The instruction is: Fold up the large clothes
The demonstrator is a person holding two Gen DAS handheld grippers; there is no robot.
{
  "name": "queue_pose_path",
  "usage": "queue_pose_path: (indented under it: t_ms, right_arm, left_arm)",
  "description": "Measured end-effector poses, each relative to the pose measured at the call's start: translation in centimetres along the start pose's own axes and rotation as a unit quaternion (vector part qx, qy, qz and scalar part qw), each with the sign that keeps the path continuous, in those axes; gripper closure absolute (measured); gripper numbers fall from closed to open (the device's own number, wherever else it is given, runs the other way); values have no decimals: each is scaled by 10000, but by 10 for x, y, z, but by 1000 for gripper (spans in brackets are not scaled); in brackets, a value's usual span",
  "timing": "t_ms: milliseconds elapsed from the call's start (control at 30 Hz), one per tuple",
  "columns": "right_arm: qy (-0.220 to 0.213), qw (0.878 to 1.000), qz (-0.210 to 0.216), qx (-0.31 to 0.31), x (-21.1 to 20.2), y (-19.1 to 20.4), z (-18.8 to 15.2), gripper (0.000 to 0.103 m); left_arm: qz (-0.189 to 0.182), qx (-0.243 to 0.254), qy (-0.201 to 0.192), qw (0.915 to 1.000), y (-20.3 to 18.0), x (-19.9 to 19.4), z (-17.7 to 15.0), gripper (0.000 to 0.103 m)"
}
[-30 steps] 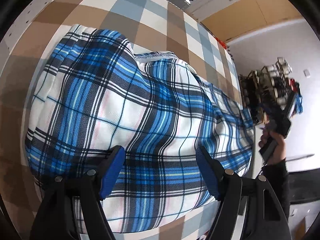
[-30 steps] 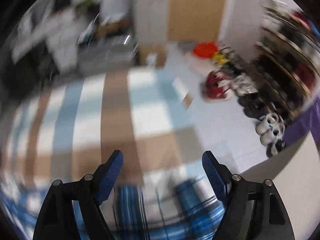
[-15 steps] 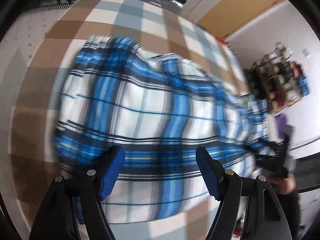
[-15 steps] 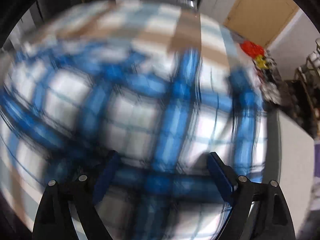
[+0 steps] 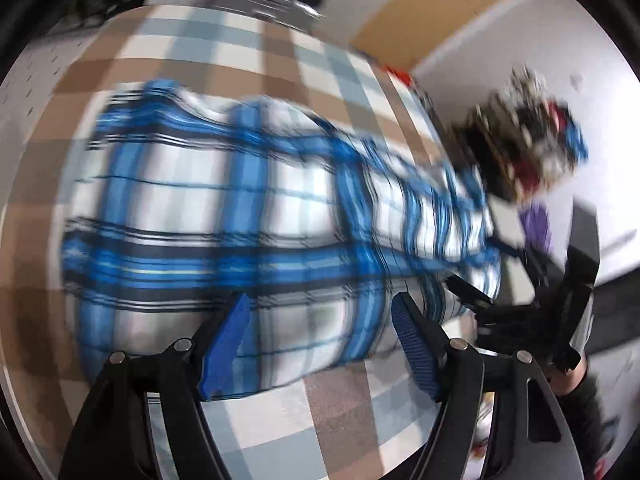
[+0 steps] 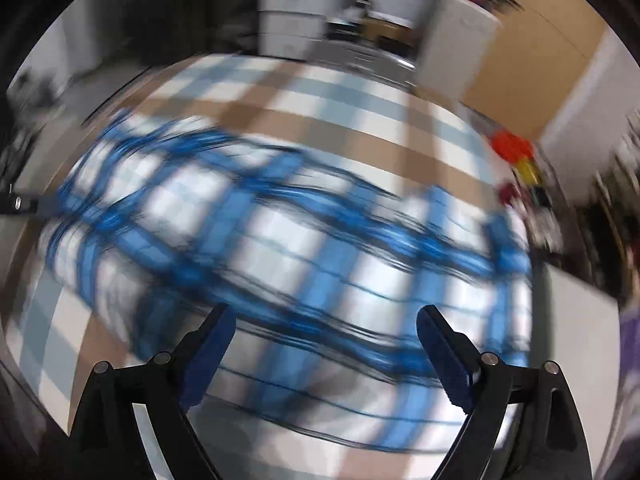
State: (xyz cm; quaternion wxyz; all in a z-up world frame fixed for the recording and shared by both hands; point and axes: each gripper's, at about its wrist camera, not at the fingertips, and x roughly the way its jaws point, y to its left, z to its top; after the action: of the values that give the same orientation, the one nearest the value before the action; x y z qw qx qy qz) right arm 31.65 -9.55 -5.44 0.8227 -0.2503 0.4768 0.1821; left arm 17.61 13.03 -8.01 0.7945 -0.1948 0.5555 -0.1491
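Blue-and-white plaid garment (image 5: 248,216), seemingly already doubled into a long band, lies flat on the checked brown, grey and white bed cover (image 5: 344,408), which serves as the landmark: the cloth runs across the cover's middle, one end near the cover's edge by the floor. Left tongs (image 5: 320,344) hover over the garment's near hem, jaws apart and gripping nothing. Right tongs (image 6: 324,352) hang above the same cloth, likewise empty; their jaws have just been opening wider, with no fabric between the pads. Both views are motion-blurred, so exact edges are uncertain. For the coming fold, judged from the layout, each pair of tongs should pinch through all layers at one end's corners, lift together, and carry them level so the hems meet squarely.
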Motion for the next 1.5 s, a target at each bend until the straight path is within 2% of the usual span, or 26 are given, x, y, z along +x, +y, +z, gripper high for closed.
queue_pose_path:
  t_ms: [33, 100, 133, 167, 200, 300, 367, 433, 500, 567, 633, 700, 767, 800, 867, 900, 1000, 1100, 1167, 1233, 1300, 1333, 1367, 1400, 1500]
  right_arm:
    - [26, 9998, -79, -157, 7, 9, 2, 10]
    - [396, 9979, -277, -420, 35, 27, -1, 10]
    - [720, 9963, -244, -409, 52, 30, -6, 11]
    - [521, 9984, -159, -159, 50, 25, -11, 10]
    - [606, 9980, -172, -79, 51, 21, -12, 3]
    - [1134, 9930, 274, 168, 54, 3, -3, 5]
    - [1072, 9914, 502, 549, 44, -9, 7, 6]
    - [608, 9860, 987, 1197, 26, -27, 30, 5]
    - [395, 9822, 1107, 1468, 21, -32, 51, 5]
    - [418, 9847, 872, 1450, 32, -23, 77, 5]
    - [661, 9892, 571, 1180, 47, -5, 91, 5]
    - [953, 9922, 45, 800, 69, 15, 97, 5]
    - [1087, 9927, -198, 481, 90, 36, 96, 5]
    - [926, 9938, -272, 543, 91, 35, 90, 0]
    - [947, 9935, -117, 616, 87, 29, 86, 0]
    - [794, 9939, 40, 765, 78, 22, 81, 0]
    - [244, 9947, 275, 965, 37, -5, 54, 1]
    - [11, 9938, 327, 1067, 10, -31, 16, 0]
    - [77, 9938, 298, 1072, 6, -41, 1, 0]
    - [249, 9941, 266, 1024, 4, -50, -21, 0]
    - [462, 9954, 35, 844, 7, -55, -44, 0]
    - [582, 9956, 20, 734, 17, -56, -50, 0]
    - [689, 9954, 75, 669, 26, -57, -57, 0]
    - [762, 9952, 71, 613, 41, -56, -58, 0]
    - [403, 9971, -2, 638, 44, -50, -71, 0]
  left_arm:
    - [107, 72, 192, 9997, 0, 12, -2, 34]
    - [347, -92, 336, 9988, 13, 26, -8, 34]
    - [295, -287, 356, 9985, 24, 30, -10, 36]
    - [92, -380, 205, 9990, 30, 26, -11, 35]
    - [-101, -504, 140, 9986, 38, 22, -13, 35]
    - [-310, -612, 160, 9975, 52, 16, -15, 35]
    - [-389, -642, 136, 9971, 58, 13, -16, 35]
    - [-438, -677, 99, 9967, 62, 11, -17, 35]
    - [-386, -580, 63, 9975, 59, 10, -20, 35]
    - [-289, -405, 19, 9988, 55, 11, -24, 35]
    - [-225, -273, -10, 9994, 50, 9, -31, 35]
    - [-187, -257, -9, 9995, 49, 9, -31, 35]
    - [-189, -284, 11, 9994, 52, 8, -31, 35]
    - [-164, -317, 70, 9993, 52, 8, -31, 35]
    - [-50, -419, 369, 9984, 51, 3, -26, 35]
    - [-44, -350, 396, 9986, 48, -2, -22, 35]
    - [-276, 27, -159, 9995, 35, -39, -3, 34]
    - [-413, -1, -230, 9989, 24, -40, 25, 34]
    - [-202, -63, -141, 9997, 24, -24, 44, 34]
    - [309, -137, -74, 9994, 29, -3, 56, 34]
    - [786, -348, 145, 9962, 46, 18, 60, 34]
    - [835, -546, 263, 9947, 58, 27, 58, 34]
    - [706, -646, 264, 9951, 66, 32, 55, 35]
    - [642, -606, 125, 9960, 66, 29, 51, 34]
    - [593, -634, 71, 9962, 69, 24, 46, 34]
